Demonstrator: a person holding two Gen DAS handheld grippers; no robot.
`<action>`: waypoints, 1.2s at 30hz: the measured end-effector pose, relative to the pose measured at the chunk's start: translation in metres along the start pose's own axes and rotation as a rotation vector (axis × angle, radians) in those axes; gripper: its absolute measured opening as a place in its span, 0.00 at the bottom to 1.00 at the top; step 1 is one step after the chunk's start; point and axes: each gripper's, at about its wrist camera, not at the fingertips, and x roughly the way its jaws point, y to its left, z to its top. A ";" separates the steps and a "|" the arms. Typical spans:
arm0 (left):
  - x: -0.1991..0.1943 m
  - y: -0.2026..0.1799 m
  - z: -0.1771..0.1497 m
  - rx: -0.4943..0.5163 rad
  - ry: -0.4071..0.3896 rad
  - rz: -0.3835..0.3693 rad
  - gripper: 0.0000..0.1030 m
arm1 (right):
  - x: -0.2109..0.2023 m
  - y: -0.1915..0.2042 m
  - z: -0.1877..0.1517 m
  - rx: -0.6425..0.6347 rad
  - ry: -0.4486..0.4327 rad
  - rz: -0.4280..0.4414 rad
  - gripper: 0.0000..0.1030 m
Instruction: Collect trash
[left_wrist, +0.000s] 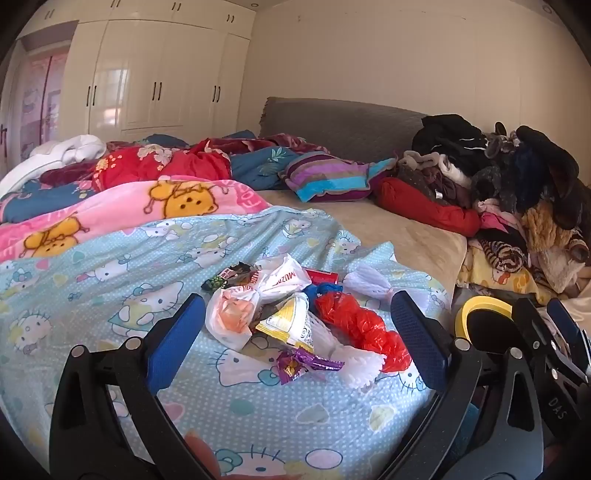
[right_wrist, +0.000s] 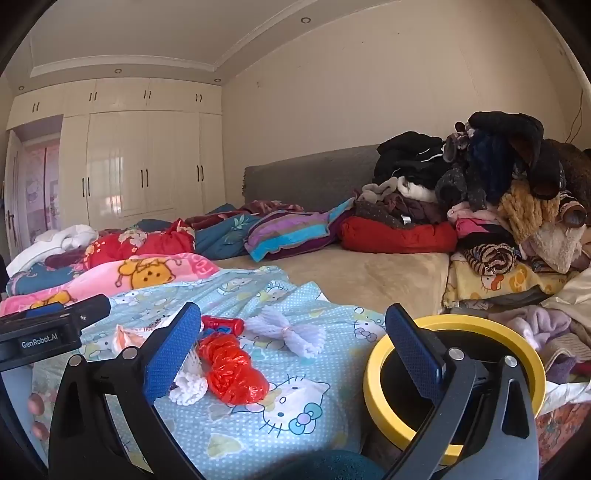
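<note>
While both grippers hover over the bed, the left gripper (left_wrist: 297, 321) has its blue-padded jaws spread wide with nothing between the pads, and the right gripper (right_wrist: 293, 330) is likewise spread and empty.

Trash lies in a loose heap on the pale blue cartoon-cat bedsheet (left_wrist: 110, 280), near its right edge: a crumpled red plastic bag (left_wrist: 364, 328), a white foam fruit net (left_wrist: 351, 365), a knotted white plastic bag with red lettering (left_wrist: 273, 284), a yellow-and-white wrapper (left_wrist: 291, 321), a small purple foil wrapper (left_wrist: 303, 363) — all touching or overlapping. A second white foam net tied like a bow (right_wrist: 286, 330) lies apart, further in.

A yellow-rimmed black bin (right_wrist: 373, 373) stands just beside the sheet's right edge; the right gripper's finger covers part of its rim. Open beige mattress (right_wrist: 369, 273) lies beyond the trash. A pile of dark and mixed clothes (right_wrist: 491, 192) crowds the right side; folded blankets line the left.

A small red item behind the heap is too hidden to identify.
</note>
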 end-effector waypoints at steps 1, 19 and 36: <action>0.000 0.000 0.000 0.003 -0.005 0.000 0.89 | -0.001 0.000 0.000 0.000 -0.002 0.003 0.94; -0.011 -0.005 0.005 0.008 -0.051 -0.027 0.89 | -0.007 0.006 0.004 -0.032 -0.018 -0.006 0.94; -0.009 -0.004 0.011 0.010 -0.050 -0.030 0.89 | -0.008 0.005 0.003 -0.031 -0.023 -0.006 0.94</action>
